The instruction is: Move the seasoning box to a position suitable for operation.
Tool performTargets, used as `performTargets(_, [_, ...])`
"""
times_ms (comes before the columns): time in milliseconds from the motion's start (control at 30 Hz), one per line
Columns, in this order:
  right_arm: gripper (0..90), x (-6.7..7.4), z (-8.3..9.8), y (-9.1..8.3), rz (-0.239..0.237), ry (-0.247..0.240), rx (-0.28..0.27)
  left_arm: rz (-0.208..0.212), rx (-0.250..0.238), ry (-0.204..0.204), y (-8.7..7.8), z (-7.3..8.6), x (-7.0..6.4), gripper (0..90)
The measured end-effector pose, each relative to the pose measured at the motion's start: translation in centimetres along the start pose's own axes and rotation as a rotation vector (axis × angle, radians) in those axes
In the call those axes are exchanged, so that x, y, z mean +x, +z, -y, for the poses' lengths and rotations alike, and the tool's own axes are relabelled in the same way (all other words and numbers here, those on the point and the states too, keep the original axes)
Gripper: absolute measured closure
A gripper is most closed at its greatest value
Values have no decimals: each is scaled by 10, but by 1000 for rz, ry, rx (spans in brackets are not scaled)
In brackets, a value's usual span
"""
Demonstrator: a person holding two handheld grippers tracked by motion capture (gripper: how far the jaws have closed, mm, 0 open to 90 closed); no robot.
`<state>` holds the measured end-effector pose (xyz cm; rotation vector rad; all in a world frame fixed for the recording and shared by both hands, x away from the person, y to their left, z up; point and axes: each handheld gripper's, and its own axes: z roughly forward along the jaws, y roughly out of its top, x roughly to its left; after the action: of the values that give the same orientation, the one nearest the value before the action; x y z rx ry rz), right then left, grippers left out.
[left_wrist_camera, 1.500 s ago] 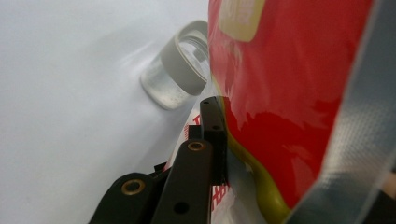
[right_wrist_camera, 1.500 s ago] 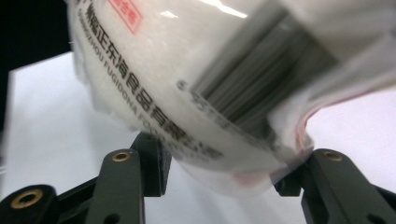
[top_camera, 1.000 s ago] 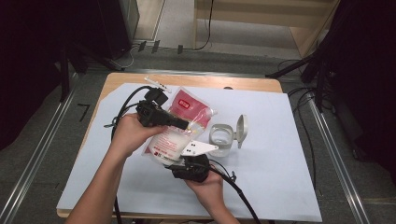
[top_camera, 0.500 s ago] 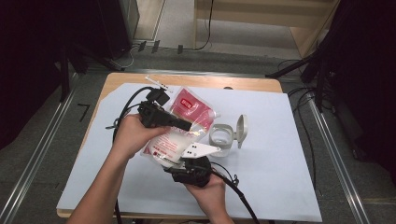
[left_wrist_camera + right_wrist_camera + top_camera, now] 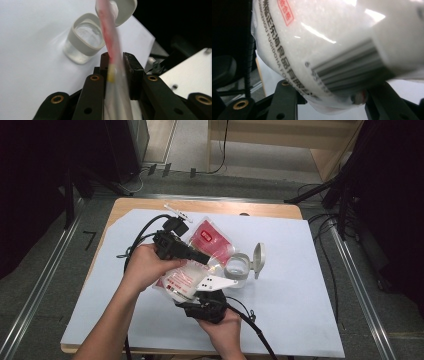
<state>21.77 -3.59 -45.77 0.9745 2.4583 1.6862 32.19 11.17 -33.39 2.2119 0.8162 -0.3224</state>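
Held above the white worktop (image 5: 300, 285): left gripper (image 5: 202, 258), jaws just eased a little wider yet clamped on the bag (image 5: 187, 277) edge; right gripper (image 5: 202, 301), jaws closing on its bulging bottom. Just right, open clear jar (image 5: 239, 268).

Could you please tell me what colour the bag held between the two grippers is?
The bag is red and white, clearest in the high view.

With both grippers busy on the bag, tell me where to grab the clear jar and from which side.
Take the clear jar across its grey rim band, probably from straight above. It stands upright on the white sheet, short and round, mouth open. Its flip lid stands up on the right side, so set the jaws clear of the hinge, away from the bag.
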Motion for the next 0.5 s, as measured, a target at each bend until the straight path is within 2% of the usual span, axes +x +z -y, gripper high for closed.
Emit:
performTargets(67, [597,0,1,-2,-5,6,-9,32,4,23,1,0,-1,793])
performTargets(100, [598,0,1,-2,0,5,-11,32,4,23,1,0,-1,801])
performTargets(133, [598,0,1,-2,0,5,-11,13,15,41,1,0,-2,801])
performTargets(167, [598,-1,2,-2,-30,21,-20,9,18,40,1,0,-2,803])
performTargets(200, [598,-2,2,-3,-41,30,-25,7,21,57,2,1,-3,799])
performTargets(267, [598,-2,2,-3,-50,39,-31,6,23,55,2,0,-3,781])
performTargets(300, [597,-4,2,-4,-71,58,-40,12,24,55,2,0,-4,740])
performTargets(333, [597,-4,2,-4,-71,58,-40,12,24,55,2,0,-4,726])
performTargets(400, [597,-6,3,-6,-76,67,-57,25,20,58,0,0,-5,713])
performTargets(500, [598,-7,3,-7,-74,65,-58,21,26,41,0,0,-5,717])
